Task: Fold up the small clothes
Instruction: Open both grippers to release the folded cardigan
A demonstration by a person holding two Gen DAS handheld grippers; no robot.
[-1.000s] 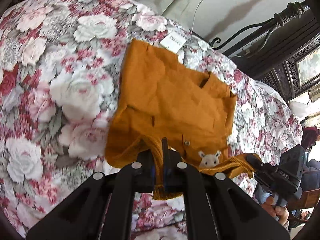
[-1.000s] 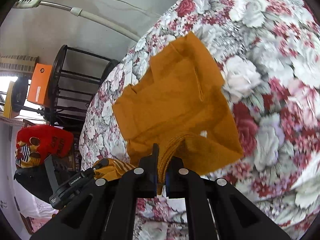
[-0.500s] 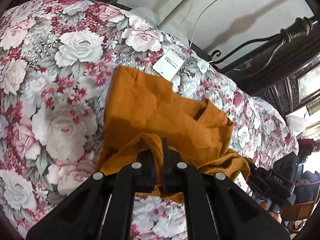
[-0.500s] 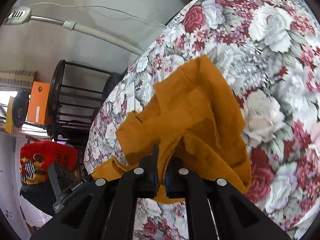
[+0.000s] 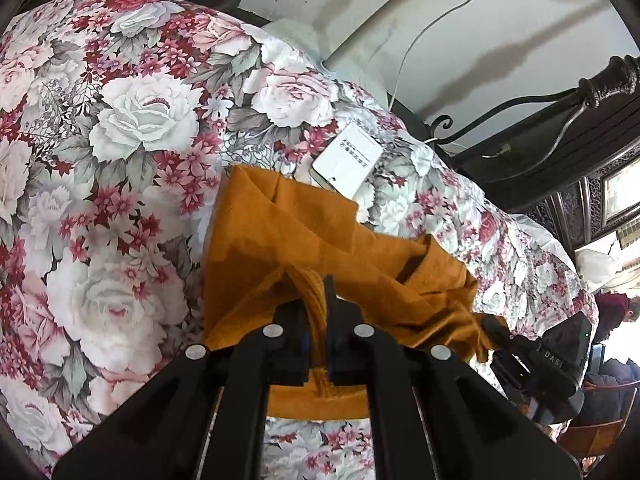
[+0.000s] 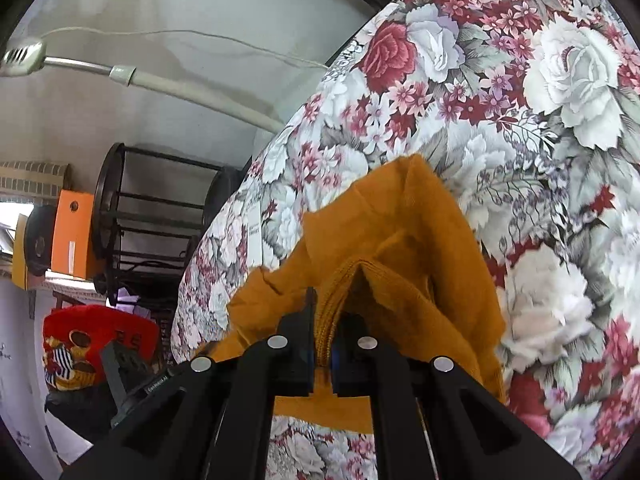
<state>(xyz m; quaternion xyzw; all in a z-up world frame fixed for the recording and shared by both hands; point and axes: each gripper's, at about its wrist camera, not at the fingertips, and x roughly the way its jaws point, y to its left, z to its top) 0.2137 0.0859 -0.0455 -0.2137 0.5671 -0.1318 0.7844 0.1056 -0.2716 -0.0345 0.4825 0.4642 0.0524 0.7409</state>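
A small mustard-orange knit garment (image 5: 320, 236) lies on a floral bedspread (image 5: 120, 152), its near half lifted and carried over the far half. My left gripper (image 5: 317, 300) is shut on the ribbed hem at one near corner. In the right wrist view the same garment (image 6: 404, 240) bunches up, and my right gripper (image 6: 324, 316) is shut on the hem at the other corner. A white paper tag (image 5: 347, 158) sticks out past the garment's far edge. The right gripper also shows at the lower right of the left wrist view as a black body (image 5: 556, 364).
The floral bedspread (image 6: 540, 100) covers the whole bed. A dark carved headboard rail (image 5: 592, 92) runs along the far right. Beside the bed stand a black round rack (image 6: 132, 216), an orange box (image 6: 74, 236) and a red cushion (image 6: 92, 336). A person sits at the far right (image 5: 612, 312).
Both grippers carried the held hem forward over the garment, toward its far edge. The spread-out front with the small animal patch is now covered by the fold, and less orange cloth shows.
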